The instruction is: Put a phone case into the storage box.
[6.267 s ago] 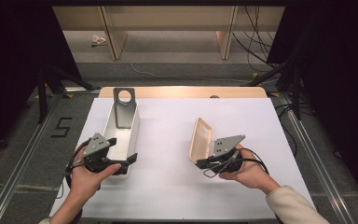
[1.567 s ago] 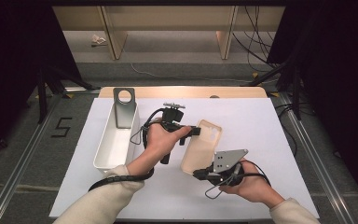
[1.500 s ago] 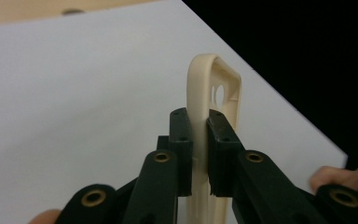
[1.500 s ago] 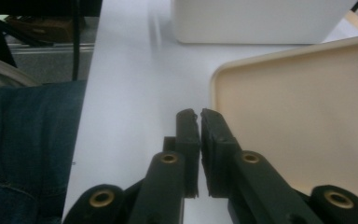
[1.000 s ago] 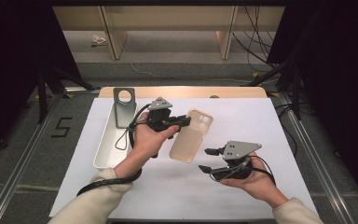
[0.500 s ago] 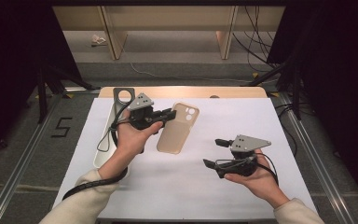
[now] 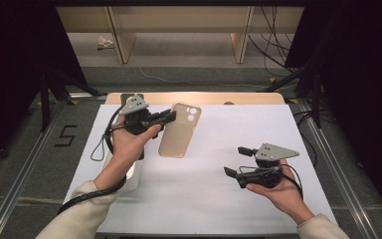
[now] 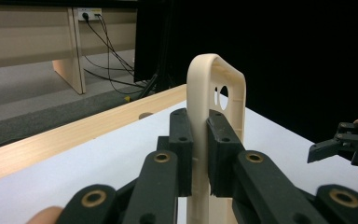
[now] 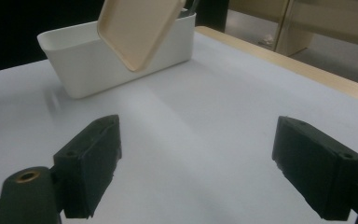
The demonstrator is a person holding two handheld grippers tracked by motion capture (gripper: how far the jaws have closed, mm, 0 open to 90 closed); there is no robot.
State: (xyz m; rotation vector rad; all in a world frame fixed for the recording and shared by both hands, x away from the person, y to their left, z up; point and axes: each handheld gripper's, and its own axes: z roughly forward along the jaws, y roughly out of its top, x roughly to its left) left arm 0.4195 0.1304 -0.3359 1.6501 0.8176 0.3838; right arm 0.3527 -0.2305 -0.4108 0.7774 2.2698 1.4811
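One floor marking [image 7: 65, 135], seemingly "5", lies left of the table [image 7: 219, 199].

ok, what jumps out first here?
The beige phone case, held up over the white sheet's far left with the left tool clamped on its edge. Then the right tool, jaws just opened wide and empty, near right, and the white bin at the left edge.

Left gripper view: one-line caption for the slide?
Left gripper clamps the edge of an upright beige plastic phone case above the white table.
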